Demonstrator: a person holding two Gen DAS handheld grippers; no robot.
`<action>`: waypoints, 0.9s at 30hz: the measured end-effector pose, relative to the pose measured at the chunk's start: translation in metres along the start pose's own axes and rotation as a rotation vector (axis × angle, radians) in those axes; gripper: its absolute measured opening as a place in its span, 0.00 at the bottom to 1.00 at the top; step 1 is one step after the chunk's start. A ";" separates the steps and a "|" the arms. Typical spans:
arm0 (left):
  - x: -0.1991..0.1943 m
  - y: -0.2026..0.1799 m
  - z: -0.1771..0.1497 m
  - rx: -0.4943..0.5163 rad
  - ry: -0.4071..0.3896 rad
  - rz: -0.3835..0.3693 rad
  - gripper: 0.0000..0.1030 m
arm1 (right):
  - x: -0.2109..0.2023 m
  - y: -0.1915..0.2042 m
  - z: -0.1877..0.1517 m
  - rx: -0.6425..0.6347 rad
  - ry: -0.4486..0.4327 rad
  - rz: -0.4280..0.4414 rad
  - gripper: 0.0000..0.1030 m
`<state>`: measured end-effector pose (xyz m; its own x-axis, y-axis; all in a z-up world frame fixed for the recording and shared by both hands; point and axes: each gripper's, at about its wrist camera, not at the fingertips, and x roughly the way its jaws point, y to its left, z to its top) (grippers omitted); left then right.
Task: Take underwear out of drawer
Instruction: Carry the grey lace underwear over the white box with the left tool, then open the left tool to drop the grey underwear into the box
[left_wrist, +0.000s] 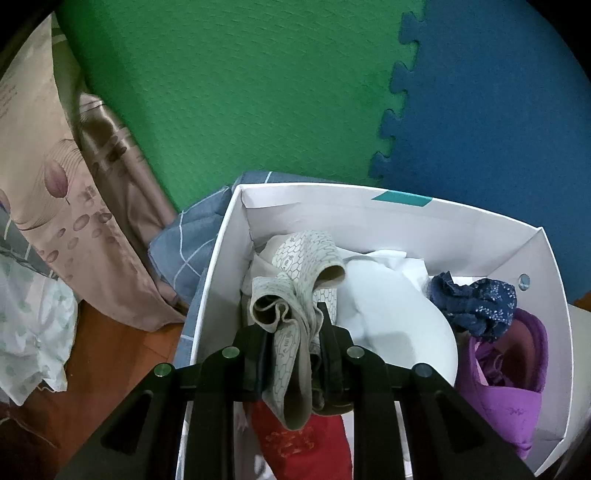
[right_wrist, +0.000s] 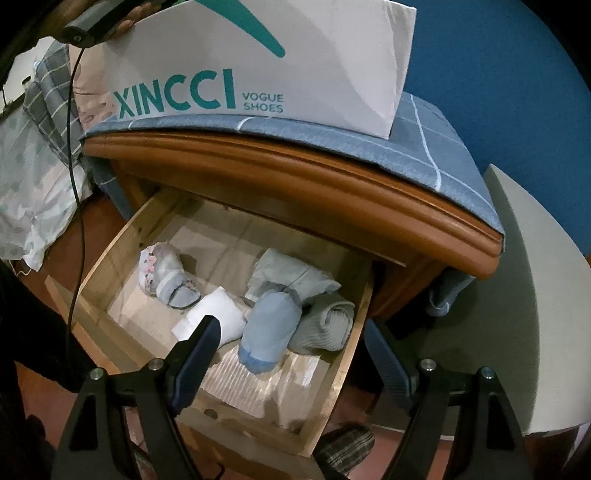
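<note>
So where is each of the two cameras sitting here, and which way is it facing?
Left wrist: on the left tool, looking down into the white shoe box; its fingers clamp patterned underwear.
Right wrist: on the right tool, looking down into the open drawer; its fingers stand apart.
Shared: the shoe box on the blue cloth.

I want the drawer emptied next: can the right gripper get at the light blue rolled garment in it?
Probably yes. The right gripper stands open above the open drawer, and the light blue rolled garment lies uncovered between its fingers' line, with nothing above it.
</note>
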<state>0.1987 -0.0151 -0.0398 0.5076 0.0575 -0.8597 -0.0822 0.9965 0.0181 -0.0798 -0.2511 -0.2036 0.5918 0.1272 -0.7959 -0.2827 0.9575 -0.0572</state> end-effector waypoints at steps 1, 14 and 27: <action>0.000 -0.001 -0.001 0.000 -0.002 0.002 0.18 | 0.000 0.000 0.000 -0.002 0.000 0.000 0.80; -0.005 0.002 -0.001 -0.010 -0.020 0.030 0.29 | 0.003 0.001 -0.002 0.007 0.012 0.008 0.80; -0.079 0.009 -0.037 0.043 -0.209 -0.074 0.89 | 0.011 -0.017 -0.010 0.103 0.047 0.057 0.80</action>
<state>0.1264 -0.0129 0.0092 0.6778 -0.0093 -0.7352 -0.0038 0.9999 -0.0161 -0.0761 -0.2686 -0.2176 0.5405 0.1720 -0.8236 -0.2344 0.9709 0.0489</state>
